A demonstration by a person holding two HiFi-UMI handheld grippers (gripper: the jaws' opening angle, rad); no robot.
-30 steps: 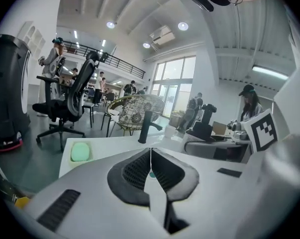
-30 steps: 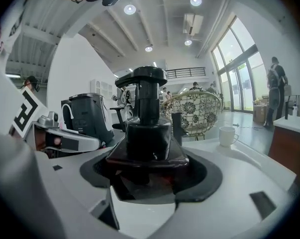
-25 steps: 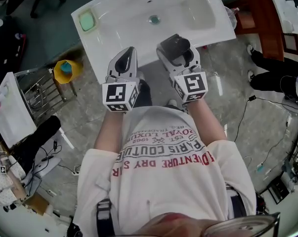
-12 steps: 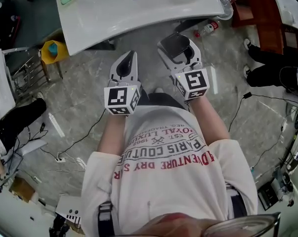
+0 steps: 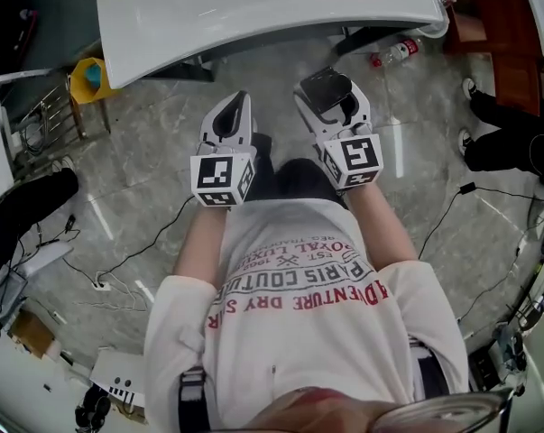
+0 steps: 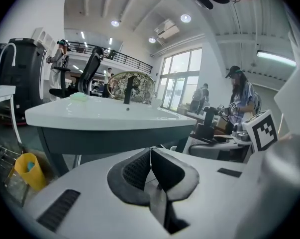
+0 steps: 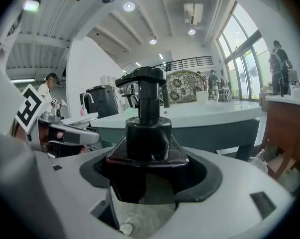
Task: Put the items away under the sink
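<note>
A black pump bottle [image 7: 146, 133] stands upright between the jaws of my right gripper [image 7: 150, 176], which is shut on it; in the head view the same pump bottle [image 5: 324, 88] shows dark at the tip of the right gripper [image 5: 330, 106]. My left gripper [image 5: 229, 120] is held level beside it, shut with nothing between its pads [image 6: 140, 171]. Both grippers hang over the floor, short of the white sink [image 5: 253, 16], whose dark underside [image 6: 115, 138] faces them. A green sponge [image 6: 80, 97] lies on the sink's top.
A yellow bucket [image 5: 89, 79] and a wire rack [image 5: 46, 115] stand left of the sink. A plastic bottle [image 5: 396, 52] lies on the floor at the right, near a wooden cabinet [image 5: 502, 52]. Cables [image 5: 136, 251] run across the marble floor. People [image 6: 242, 98] stand in the background.
The sink has slid toward the top of the head view as the person backed away from it. Both grippers now hang over the floor instead of the sink's edge.
</note>
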